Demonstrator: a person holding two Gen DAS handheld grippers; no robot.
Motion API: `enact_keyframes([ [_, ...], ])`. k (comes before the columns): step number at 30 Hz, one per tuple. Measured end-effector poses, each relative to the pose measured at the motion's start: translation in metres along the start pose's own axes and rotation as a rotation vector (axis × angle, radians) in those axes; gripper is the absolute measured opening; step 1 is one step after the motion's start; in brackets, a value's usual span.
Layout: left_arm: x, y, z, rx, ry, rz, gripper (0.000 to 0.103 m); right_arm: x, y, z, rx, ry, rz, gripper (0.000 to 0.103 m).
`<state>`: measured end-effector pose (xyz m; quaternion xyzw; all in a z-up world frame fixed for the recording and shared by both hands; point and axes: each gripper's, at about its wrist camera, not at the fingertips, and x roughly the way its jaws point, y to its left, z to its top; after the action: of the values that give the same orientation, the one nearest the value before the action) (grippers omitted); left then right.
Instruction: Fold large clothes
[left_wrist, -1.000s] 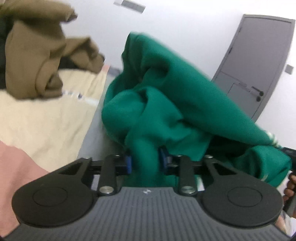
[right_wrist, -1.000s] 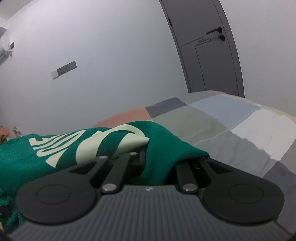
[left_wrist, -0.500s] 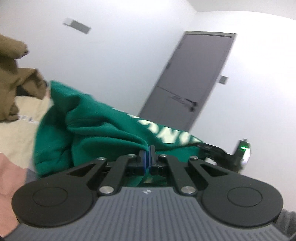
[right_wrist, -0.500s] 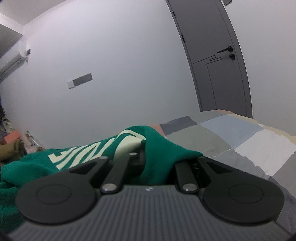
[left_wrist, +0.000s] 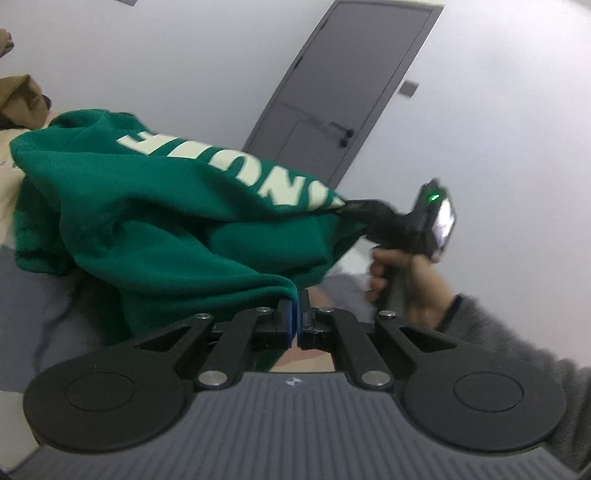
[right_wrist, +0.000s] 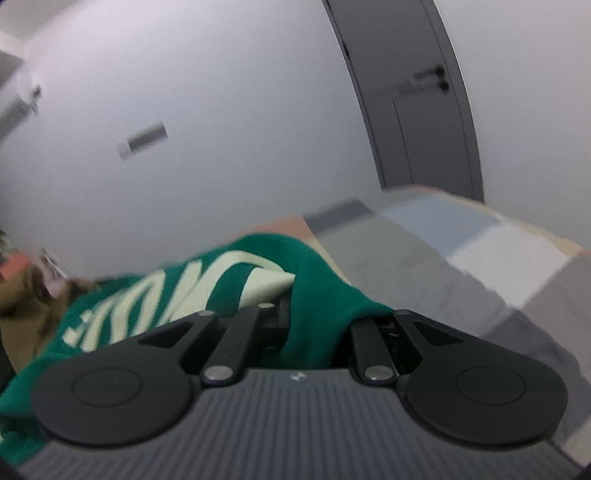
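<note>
Green sweatshirt (left_wrist: 155, 221): thick fleece-like knit cloth, matt, slightly fuzzy; cream lettering (left_wrist: 221, 173) looks flat and smooth against it. Left gripper (left_wrist: 295, 314): matt black plastic linkage arms, bright metal pivot pins (left_wrist: 217, 377), blue pads (left_wrist: 291, 317) of smooth rubbery look, ribbed grey plastic housing. Right gripper (right_wrist: 317, 325): same matt black plastic, metal pins and ribbed grey body. Bedcover (right_wrist: 461, 258): woven patchwork cloth, matt, softly creased. Brown garment (left_wrist: 22, 99): matt soft cloth. Door (left_wrist: 343, 85): smooth grey satin panel. Wall (right_wrist: 203, 74): smooth matt paint. Sleeve (left_wrist: 517, 350): grey fuzzy knit.
</note>
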<state>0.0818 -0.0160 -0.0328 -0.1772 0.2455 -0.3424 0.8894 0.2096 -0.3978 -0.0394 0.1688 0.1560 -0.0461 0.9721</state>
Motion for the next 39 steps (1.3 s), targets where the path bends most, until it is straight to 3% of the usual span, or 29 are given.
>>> enact_keyframes([
  [4, 0.003, 0.017, 0.008, -0.067, 0.006, 0.008, 0.005, -0.003, -0.003, -0.004, 0.029, 0.049, -0.012, 0.018],
  [5, 0.008, 0.024, 0.015, -0.087, 0.01, 0.006, 0.015, -0.005, -0.003, -0.004, 0.035, 0.061, -0.018, 0.025],
  [6, 0.009, 0.03, 0.018, -0.108, 0.012, 0.002, 0.039, -0.006, -0.003, -0.005, 0.046, 0.072, -0.02, 0.03],
  [7, 0.01, 0.037, 0.021, -0.133, 0.019, 0.003, 0.054, -0.01, -0.005, -0.007, 0.065, 0.082, -0.018, 0.033],
  [8, 0.012, 0.046, 0.025, -0.149, 0.014, 0.014, 0.068, -0.014, -0.006, -0.008, 0.085, 0.091, -0.016, 0.042],
  [12, 0.018, 0.069, 0.039, -0.21, 0.001, 0.066, 0.072, -0.038, -0.011, -0.015, 0.151, 0.093, -0.014, 0.069],
  [14, 0.016, 0.083, 0.044, -0.257, -0.018, 0.076, 0.075, -0.055, -0.015, -0.017, 0.185, 0.069, 0.006, 0.076],
  [18, 0.003, 0.115, 0.057, -0.322, -0.103, 0.128, 0.082, -0.086, -0.02, -0.016, 0.218, -0.012, 0.05, 0.077],
  [21, 0.002, 0.142, 0.067, -0.37, -0.152, 0.165, 0.084, -0.095, -0.012, -0.013, 0.234, -0.035, 0.166, 0.077],
  [24, 0.013, 0.175, 0.075, -0.445, -0.174, 0.198, 0.084, -0.089, 0.01, -0.023, 0.242, 0.02, 0.336, 0.078],
  [26, 0.022, 0.197, 0.078, -0.503, -0.185, 0.203, 0.084, -0.078, 0.03, -0.036, 0.248, 0.101, 0.443, 0.078],
  [29, 0.041, 0.226, 0.083, -0.581, -0.203, 0.172, 0.084, -0.049, 0.061, -0.059, 0.274, 0.251, 0.535, 0.078],
  [33, 0.065, 0.253, 0.082, -0.639, -0.21, 0.161, 0.083, -0.004, 0.088, -0.076, 0.258, 0.347, 0.545, 0.078],
  [37, 0.089, 0.27, 0.08, -0.654, -0.192, 0.122, 0.082, 0.031, 0.099, -0.087, 0.309, 0.39, 0.566, 0.077],
  [39, 0.098, 0.273, 0.082, -0.632, -0.194, 0.095, 0.07, 0.04, 0.103, -0.088, 0.312, 0.377, 0.573, 0.076],
])
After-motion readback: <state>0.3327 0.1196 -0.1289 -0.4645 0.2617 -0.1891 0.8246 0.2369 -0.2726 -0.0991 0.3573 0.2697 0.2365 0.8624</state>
